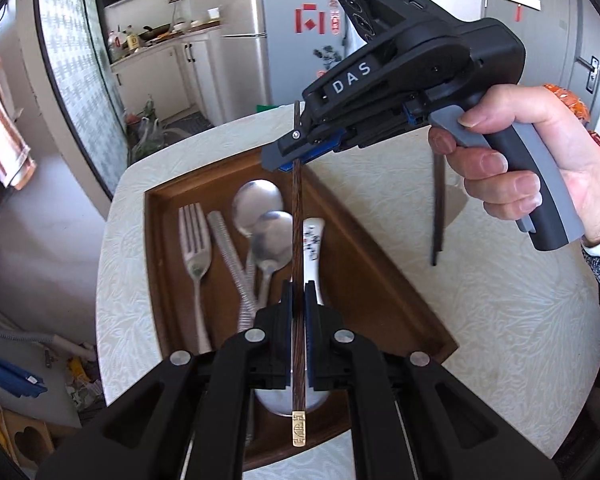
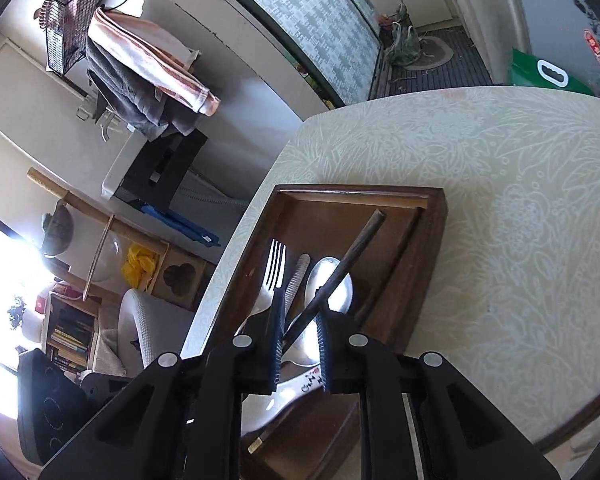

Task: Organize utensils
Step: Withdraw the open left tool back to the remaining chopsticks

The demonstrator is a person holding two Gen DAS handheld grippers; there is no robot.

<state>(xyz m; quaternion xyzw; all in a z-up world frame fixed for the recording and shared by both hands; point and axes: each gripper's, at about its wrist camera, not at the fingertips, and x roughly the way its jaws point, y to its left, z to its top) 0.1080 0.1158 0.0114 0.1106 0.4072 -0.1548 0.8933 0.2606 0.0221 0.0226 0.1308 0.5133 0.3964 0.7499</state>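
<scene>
Right up against the lens, the left hand-held gripper (image 1: 298, 304) was clamped tight on a dark wooden chopstick (image 1: 297, 240), its gold-capped end poking back toward the camera. The stick ran forward over the wooden tray (image 1: 372, 280), and at its far end the right hand-held gripper (image 1: 290, 156) had hold of it too, the person's hand (image 1: 540, 168) wrapped round the grey trigger handle. From the right wrist view, the chopstick (image 2: 336, 276) angled up across the pads, which pinched it with a narrow gap between them.

Below, in the tray (image 2: 432, 216), lay a fork (image 1: 194, 248) at the left, then a ribbed metal handle (image 1: 230, 252), two steel spoons (image 1: 262, 216) overlapping, and a white ceramic spoon (image 1: 314, 248) with dark markings, directly beneath the held stick. A second dark chopstick (image 1: 438, 208) showed behind the right hand, blurred; what held it could not be made out.

The tray sat on the desk (image 1: 480, 320), covered in a pale leaf-patterned cloth. Beyond were a silver fridge (image 1: 284, 32) and a striped towel (image 2: 152, 56).
</scene>
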